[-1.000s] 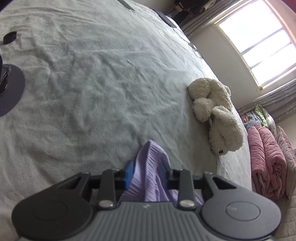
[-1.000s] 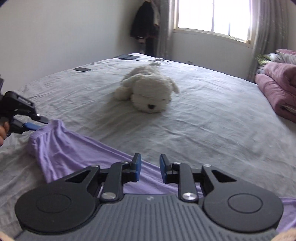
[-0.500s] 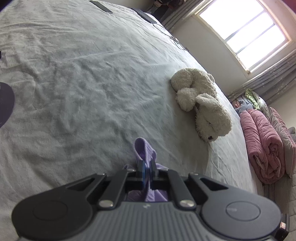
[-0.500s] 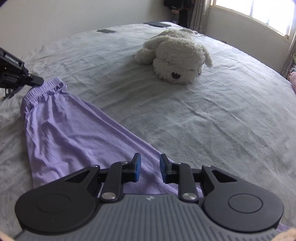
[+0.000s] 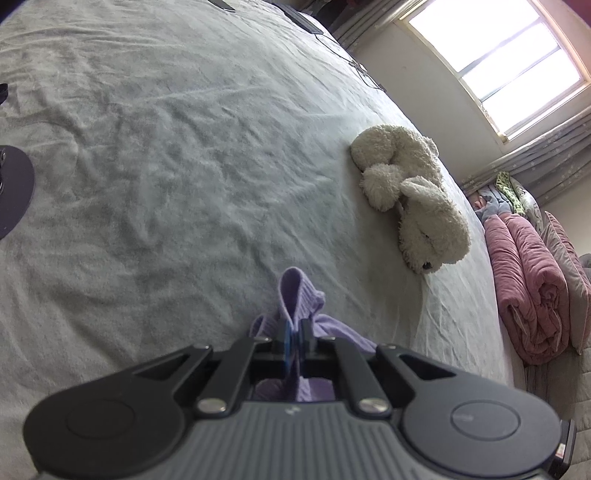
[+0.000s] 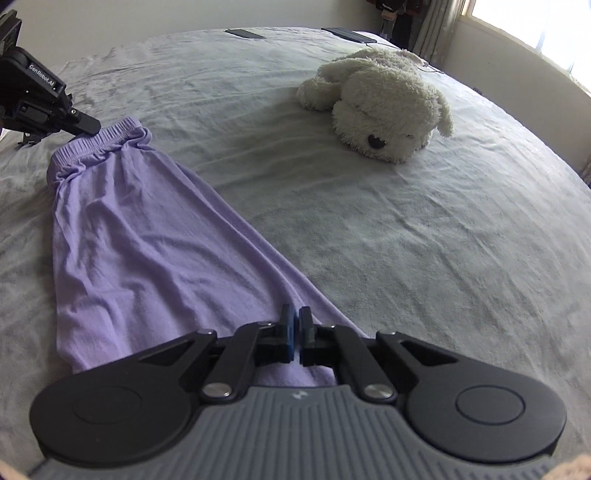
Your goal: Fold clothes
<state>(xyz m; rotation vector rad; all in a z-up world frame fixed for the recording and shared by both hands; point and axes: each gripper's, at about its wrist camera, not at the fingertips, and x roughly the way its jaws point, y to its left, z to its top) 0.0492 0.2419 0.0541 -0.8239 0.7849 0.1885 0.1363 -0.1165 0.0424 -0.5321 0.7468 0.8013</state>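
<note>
One purple garment (image 6: 140, 236) lies on the grey bed (image 6: 424, 229), along with one white plush dog (image 6: 380, 103) and two dark flat devices (image 6: 244, 33) near the far edge. There are two grippers, one at each end of the garment.

The garment's long axis runs from its elastic waistband at the far left of the right wrist view down to the near centre, where the cloth narrows. It lies mostly flat, with soft wrinkles.

At the far left, the left gripper (image 5: 294, 334) has its jaws pressed together on the waistband, a loop of ribbed purple fabric standing up between the fingers and lifted a little off the bed.

At the near end, the right gripper (image 6: 294, 334) is almost fully closed, with only a thin slit between the blue pads, resting on the garment's edge; whether cloth is pinched inside cannot be told.

The plush dog lies to the right, well apart from the garment.
</note>
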